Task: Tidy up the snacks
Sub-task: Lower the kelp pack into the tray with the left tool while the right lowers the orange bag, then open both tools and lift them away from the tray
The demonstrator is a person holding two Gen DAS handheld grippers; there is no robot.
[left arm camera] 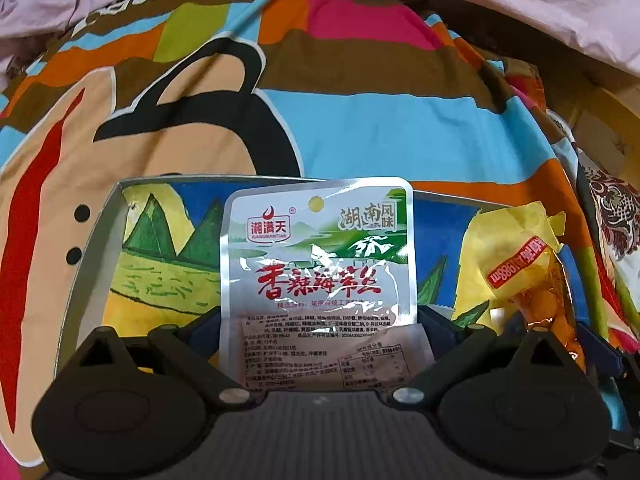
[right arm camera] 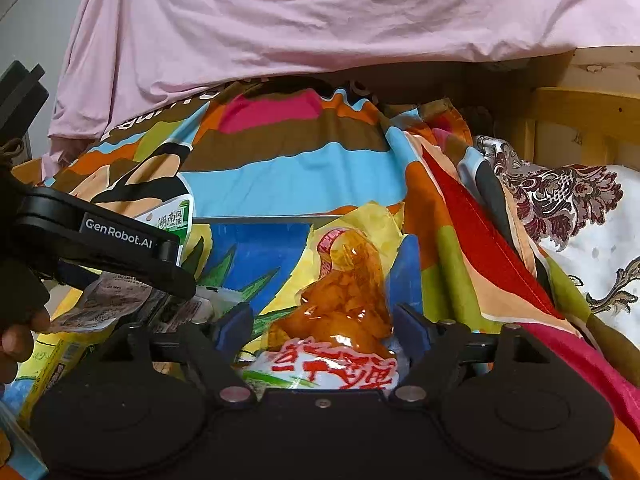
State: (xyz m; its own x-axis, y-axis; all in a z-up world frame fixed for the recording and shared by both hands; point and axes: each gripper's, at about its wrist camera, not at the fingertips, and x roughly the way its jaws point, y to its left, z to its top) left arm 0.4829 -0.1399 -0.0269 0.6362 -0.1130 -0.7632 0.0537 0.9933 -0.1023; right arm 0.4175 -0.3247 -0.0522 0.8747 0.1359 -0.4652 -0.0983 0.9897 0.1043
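Left wrist view: left gripper (left arm camera: 320, 320) clamps the seaweed packet (left arm camera: 318, 256); right gripper (right arm camera: 322, 324) stands open around the orange snack pouch (right arm camera: 340, 296), which may slide off the box (left arm camera: 116, 240).

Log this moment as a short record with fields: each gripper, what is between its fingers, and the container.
left gripper: shut on the silver-and-green foil seaweed packet, held upright over the box
right gripper: jaws apart, around the clear orange-filled snack pouch; grip cannot be told
container: shallow cardboard box with mountain picture
surface: bright patchwork-print bedsheet
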